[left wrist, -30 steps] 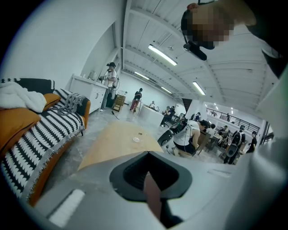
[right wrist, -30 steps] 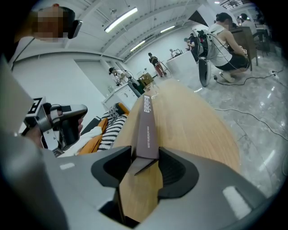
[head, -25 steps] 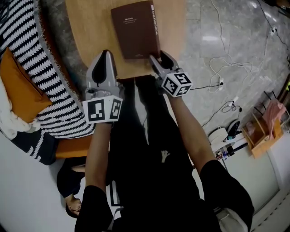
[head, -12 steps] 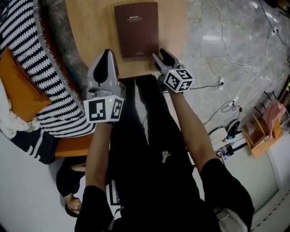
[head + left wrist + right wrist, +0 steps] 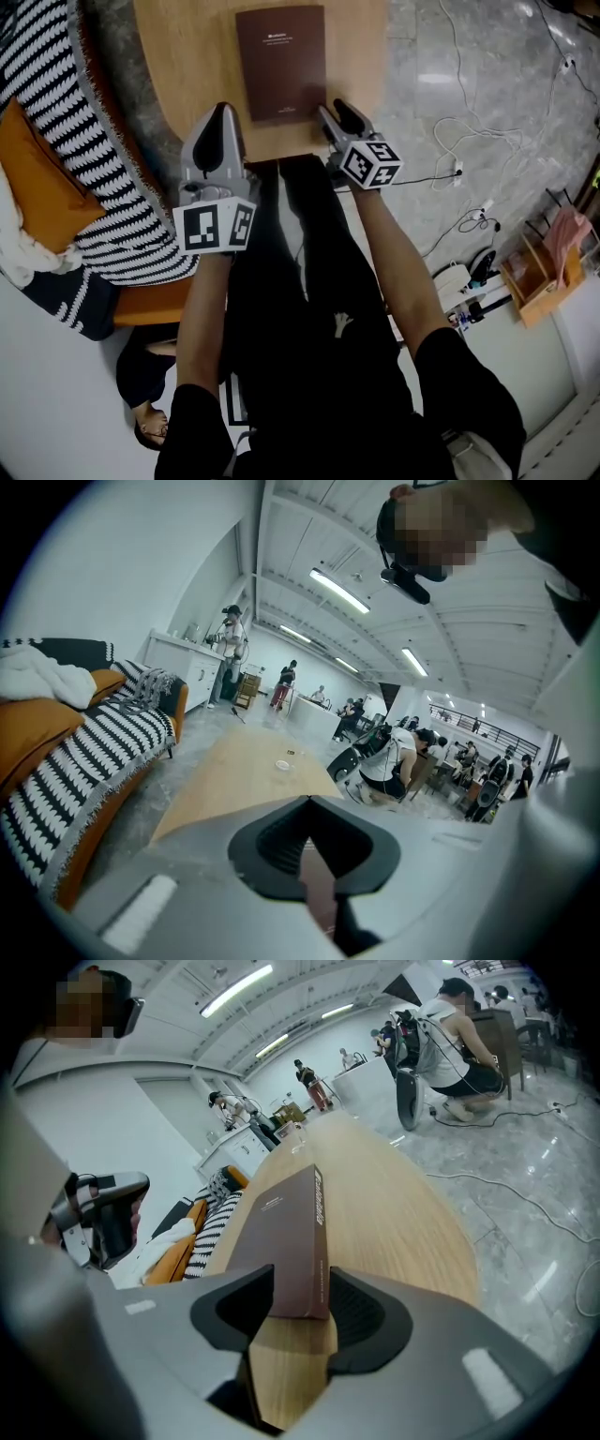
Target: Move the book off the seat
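1. two jaws of the right gripper [image 5: 330, 109] are closing round the near right corner of the book [image 5: 279, 61]; the pads are not yet pressing.
2. the book, skewed a second ago, now lies square on the wooden table [image 5: 187, 56], clear of the striped sofa [image 5: 56, 103].
3. left gripper [image 5: 218, 114]: closed, empty, at the table's near edge.
4. judgement: the book is already off the seat.

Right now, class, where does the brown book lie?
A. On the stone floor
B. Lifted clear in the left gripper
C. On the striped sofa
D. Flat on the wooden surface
D: the brown book lies flat on the wooden surface. Its near corner sits between the closing jaws of the right gripper, which do not yet press on it.
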